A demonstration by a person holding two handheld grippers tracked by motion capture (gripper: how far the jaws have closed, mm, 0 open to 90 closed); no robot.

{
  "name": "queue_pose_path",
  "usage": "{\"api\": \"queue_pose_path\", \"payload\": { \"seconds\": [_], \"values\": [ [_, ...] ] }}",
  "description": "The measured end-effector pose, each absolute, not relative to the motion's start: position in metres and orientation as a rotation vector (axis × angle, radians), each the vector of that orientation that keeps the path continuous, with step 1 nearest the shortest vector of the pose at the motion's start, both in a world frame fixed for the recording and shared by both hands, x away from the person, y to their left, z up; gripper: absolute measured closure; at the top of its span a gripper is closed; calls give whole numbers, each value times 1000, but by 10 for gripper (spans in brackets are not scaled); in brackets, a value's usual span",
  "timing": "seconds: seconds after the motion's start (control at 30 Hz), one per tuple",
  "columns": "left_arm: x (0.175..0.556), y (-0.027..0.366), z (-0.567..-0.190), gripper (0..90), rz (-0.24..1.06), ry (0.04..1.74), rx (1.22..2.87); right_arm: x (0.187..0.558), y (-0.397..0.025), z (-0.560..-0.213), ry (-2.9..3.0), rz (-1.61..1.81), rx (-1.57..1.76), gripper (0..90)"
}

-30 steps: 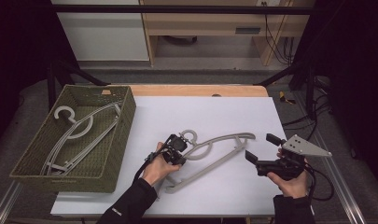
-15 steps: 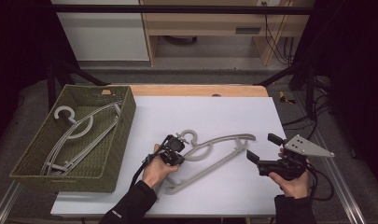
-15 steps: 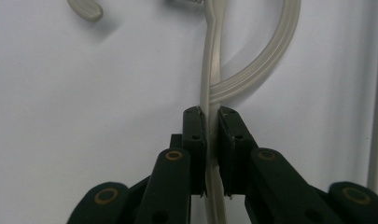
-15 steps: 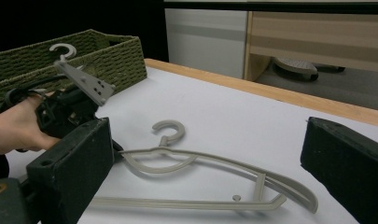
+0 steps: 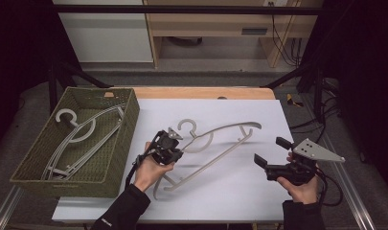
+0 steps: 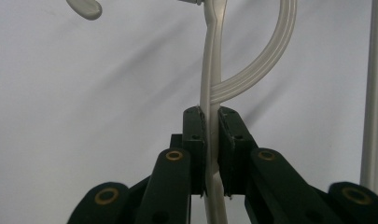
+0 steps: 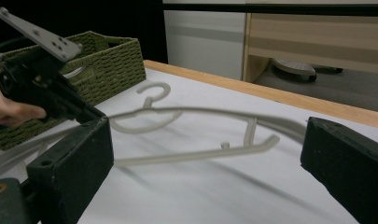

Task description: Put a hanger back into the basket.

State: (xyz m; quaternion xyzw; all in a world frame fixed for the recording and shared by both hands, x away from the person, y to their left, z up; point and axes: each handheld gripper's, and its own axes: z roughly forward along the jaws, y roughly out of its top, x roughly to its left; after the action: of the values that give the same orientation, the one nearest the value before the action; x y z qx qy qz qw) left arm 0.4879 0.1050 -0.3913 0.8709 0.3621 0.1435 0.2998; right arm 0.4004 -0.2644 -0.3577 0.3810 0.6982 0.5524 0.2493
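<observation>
A grey plastic hanger (image 5: 208,163) hangs tilted just above the white table (image 5: 230,201), hook toward the far side. My left gripper (image 5: 168,143) is shut on its arm near the hook. In the left gripper view the two pads (image 6: 196,140) pinch the thin hanger arm (image 6: 210,70), with my left gripper (image 6: 211,114) closed tight on it. My right gripper (image 5: 272,151) is held open at the right, apart from the hanger's far end. In the right gripper view the hanger (image 7: 191,111) floats between the wide jaws of my right gripper (image 7: 207,140), well beyond them.
A green woven basket (image 5: 62,184) stands at the table's left edge with grey hangers (image 5: 81,136) lying inside; it also shows as the basket (image 7: 112,60) in the right gripper view. A wooden strip (image 5: 206,92) runs along the table's far edge.
The left gripper has lifted the hanger a little and carried it toward the far side. The right gripper has barely moved and stays open.
</observation>
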Motion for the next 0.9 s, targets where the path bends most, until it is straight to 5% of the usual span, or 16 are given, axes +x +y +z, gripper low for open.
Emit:
{"api": "queue_pose_path", "payload": {
  "seconds": [0.9],
  "values": [
    [463,194,-264,822,697,917,2211,402,-265,-360,1909,1490,1045,26]
  ]
}}
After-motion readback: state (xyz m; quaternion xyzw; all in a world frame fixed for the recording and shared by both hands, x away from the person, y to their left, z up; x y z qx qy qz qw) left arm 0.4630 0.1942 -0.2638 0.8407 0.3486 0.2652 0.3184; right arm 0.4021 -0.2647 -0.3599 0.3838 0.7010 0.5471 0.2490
